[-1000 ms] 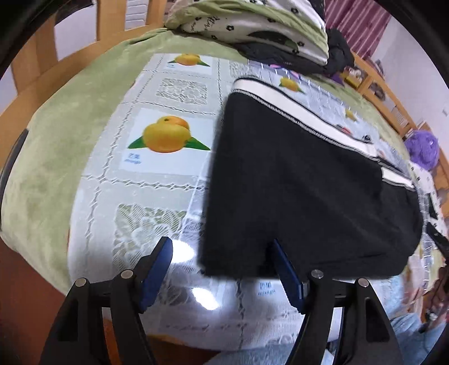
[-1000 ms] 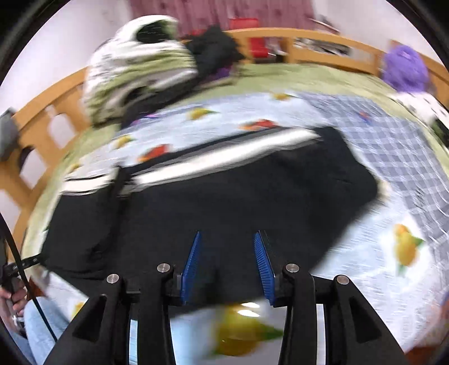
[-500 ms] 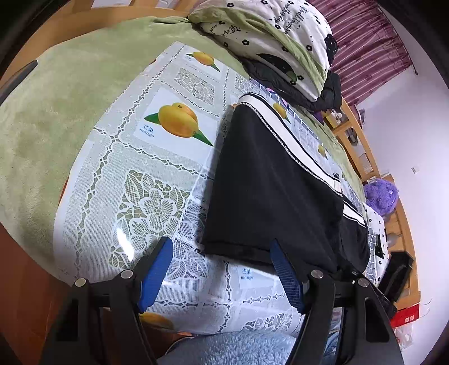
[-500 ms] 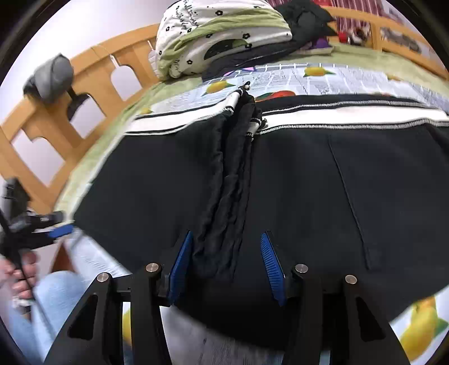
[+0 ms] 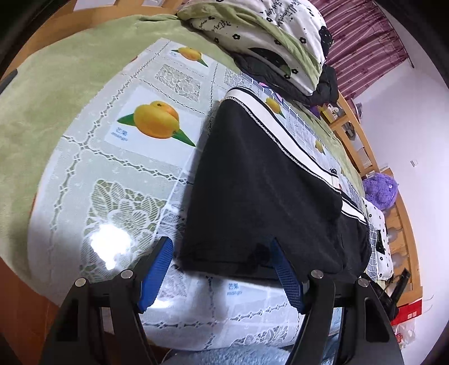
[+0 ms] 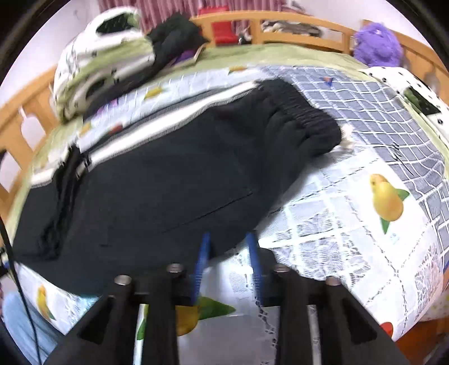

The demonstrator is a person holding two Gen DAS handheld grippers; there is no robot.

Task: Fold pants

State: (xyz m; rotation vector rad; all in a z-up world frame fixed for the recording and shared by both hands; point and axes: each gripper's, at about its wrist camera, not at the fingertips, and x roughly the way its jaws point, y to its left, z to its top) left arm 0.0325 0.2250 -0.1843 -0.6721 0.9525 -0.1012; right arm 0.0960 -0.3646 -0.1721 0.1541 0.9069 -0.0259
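Surface: fruit-print tablecloth over a green blanket, inside a wooden bed frame.
Pants: black pants, white side stripe, lie flat across the tablecloth, apparently doubled leg on leg; elastic waistband at the right end.
Left gripper: left gripper stands wide open and straddles the near corner of the leg end; pads do not press the cloth. Judged positioned to pinch this corner.
Right gripper: right gripper has just been closing; jaws narrow, near hem between them; blur hides whether it is pinched.
Judgement: one gripper per end suits lifting both ends together.
Surroundings: bedding pile and purple plush lie well apart.
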